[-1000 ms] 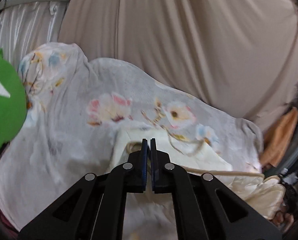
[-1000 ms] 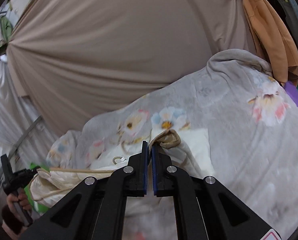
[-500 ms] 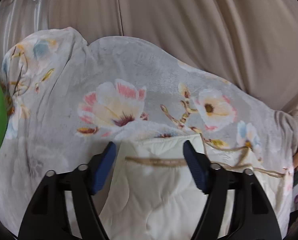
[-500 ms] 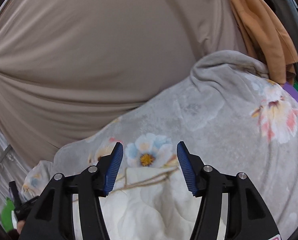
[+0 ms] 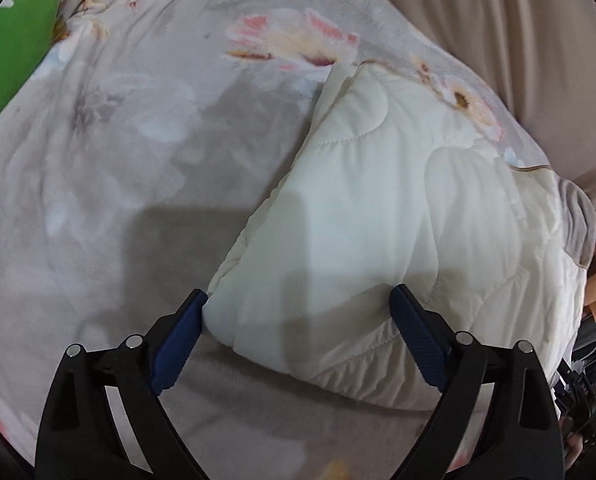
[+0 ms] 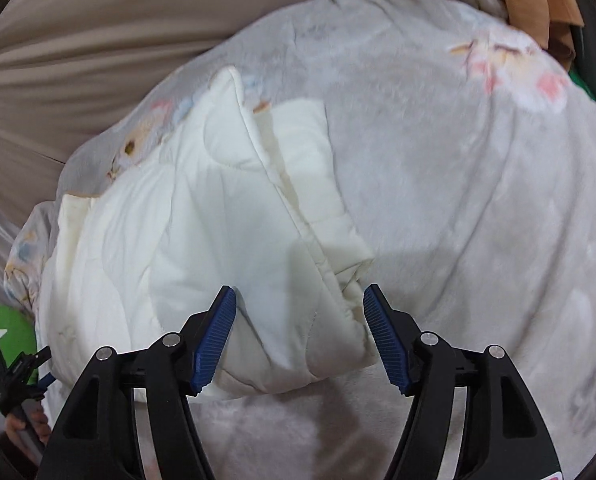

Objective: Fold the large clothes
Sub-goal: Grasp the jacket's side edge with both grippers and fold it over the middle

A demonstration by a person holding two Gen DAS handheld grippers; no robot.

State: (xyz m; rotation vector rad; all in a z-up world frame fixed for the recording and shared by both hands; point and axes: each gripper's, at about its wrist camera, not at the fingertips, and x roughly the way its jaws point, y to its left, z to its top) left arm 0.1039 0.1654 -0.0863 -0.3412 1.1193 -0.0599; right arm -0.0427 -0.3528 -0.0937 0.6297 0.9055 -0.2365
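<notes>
The left gripper [image 5: 300,312] is opening, its jaws spread astride the near corner of the folded cream quilted garment [image 5: 398,216]; the right gripper [image 6: 300,308] stands spread over its near end. The garment lies on a grey floral blanket [image 5: 118,160].

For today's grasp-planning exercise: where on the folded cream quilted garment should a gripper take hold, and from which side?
Probably the near folded edge of the cream quilted garment, approached from above and the near side. That edge bulges thick and rounded off the floral blanket, so pads could close across its layers.
</notes>
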